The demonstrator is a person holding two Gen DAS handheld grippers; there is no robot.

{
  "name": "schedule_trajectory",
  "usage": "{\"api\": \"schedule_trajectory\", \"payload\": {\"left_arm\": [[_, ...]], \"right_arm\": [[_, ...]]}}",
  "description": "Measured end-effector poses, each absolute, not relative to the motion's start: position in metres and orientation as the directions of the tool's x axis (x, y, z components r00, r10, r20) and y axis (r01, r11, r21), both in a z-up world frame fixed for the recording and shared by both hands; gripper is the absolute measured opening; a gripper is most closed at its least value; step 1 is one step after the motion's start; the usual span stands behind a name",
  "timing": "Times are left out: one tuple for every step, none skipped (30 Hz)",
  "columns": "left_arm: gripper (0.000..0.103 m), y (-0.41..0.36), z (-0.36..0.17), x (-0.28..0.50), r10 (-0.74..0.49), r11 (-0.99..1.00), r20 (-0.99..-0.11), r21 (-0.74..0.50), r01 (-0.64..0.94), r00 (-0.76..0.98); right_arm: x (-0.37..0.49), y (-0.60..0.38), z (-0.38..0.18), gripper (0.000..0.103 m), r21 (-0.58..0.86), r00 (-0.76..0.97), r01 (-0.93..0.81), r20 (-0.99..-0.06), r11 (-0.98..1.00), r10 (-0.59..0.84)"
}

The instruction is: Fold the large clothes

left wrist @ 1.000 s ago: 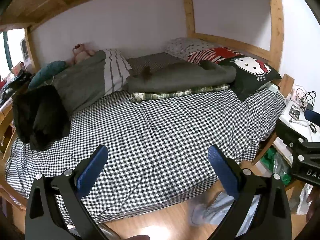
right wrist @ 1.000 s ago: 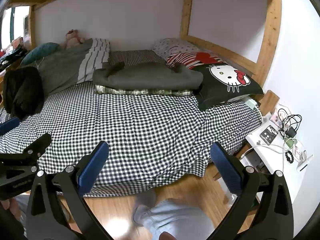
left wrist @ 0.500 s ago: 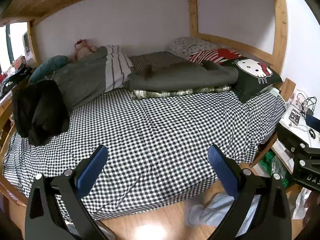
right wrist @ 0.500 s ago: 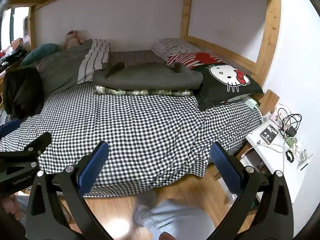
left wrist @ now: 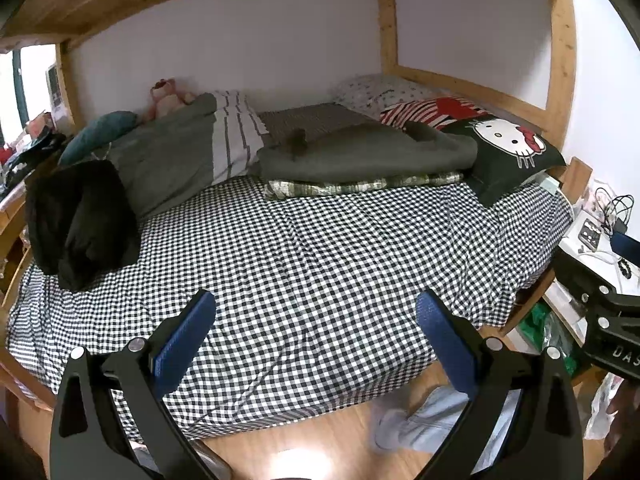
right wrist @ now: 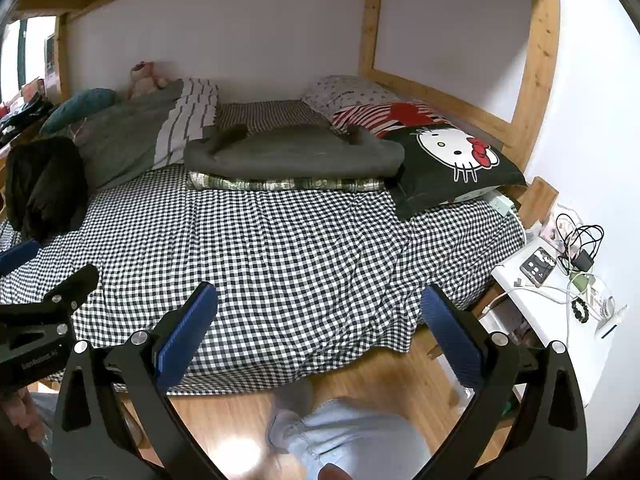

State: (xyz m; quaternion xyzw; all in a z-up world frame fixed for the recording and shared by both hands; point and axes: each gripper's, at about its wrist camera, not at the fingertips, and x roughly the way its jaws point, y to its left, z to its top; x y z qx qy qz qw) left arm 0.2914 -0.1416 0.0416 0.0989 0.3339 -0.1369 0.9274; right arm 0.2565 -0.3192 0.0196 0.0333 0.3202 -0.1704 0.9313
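A black crumpled garment (left wrist: pixel 80 220) lies at the left end of the checkered bed (left wrist: pixel 320 272); it also shows in the right wrist view (right wrist: pixel 44 184). A folded grey garment (left wrist: pixel 368 152) rests on a folded green plaid one (left wrist: pixel 360 188) at the back of the bed, also in the right wrist view (right wrist: pixel 292 152). My left gripper (left wrist: pixel 316 316) is open and empty, held over the bed's near edge. My right gripper (right wrist: pixel 320 312) is open and empty, also off the near edge.
A Hello Kitty pillow (right wrist: pixel 456 160) and a striped pillow (right wrist: pixel 384 114) lie at the right end. A grey duvet (left wrist: pixel 168 160) is heaped at the back left. A white side table (right wrist: pixel 560 304) with cables stands at the right. The wooden bunk frame (right wrist: pixel 536 60) encloses the bed.
The left gripper view has tilted and drifted slightly, so the bed sits a little lower and straighter. Both grippers stay open and empty.
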Motion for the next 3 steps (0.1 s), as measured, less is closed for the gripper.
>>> {"api": "schedule_trajectory", "payload": {"left_arm": [[0.098,-0.1409,0.0422,0.2918,-0.189,0.943,-0.646,0.09,0.32,0.74],[0.098,-0.1403,0.0425,0.2922,-0.19,0.943,-0.646,0.09,0.321,0.739],[0.098,-0.14,0.0429,0.2921,-0.19,0.943,-0.646,0.09,0.321,0.739]], "right_arm": [[0.2563,-0.3193,0.02,0.1,-0.046,0.738,0.338,-0.607,0.94,-0.295],[0.2562,-0.3194,0.0202,0.1,-0.045,0.738,0.338,-0.608,0.94,-0.295],[0.2561,-0.319,0.0205,0.1,-0.045,0.738,0.338,-0.607,0.94,-0.295]]}}
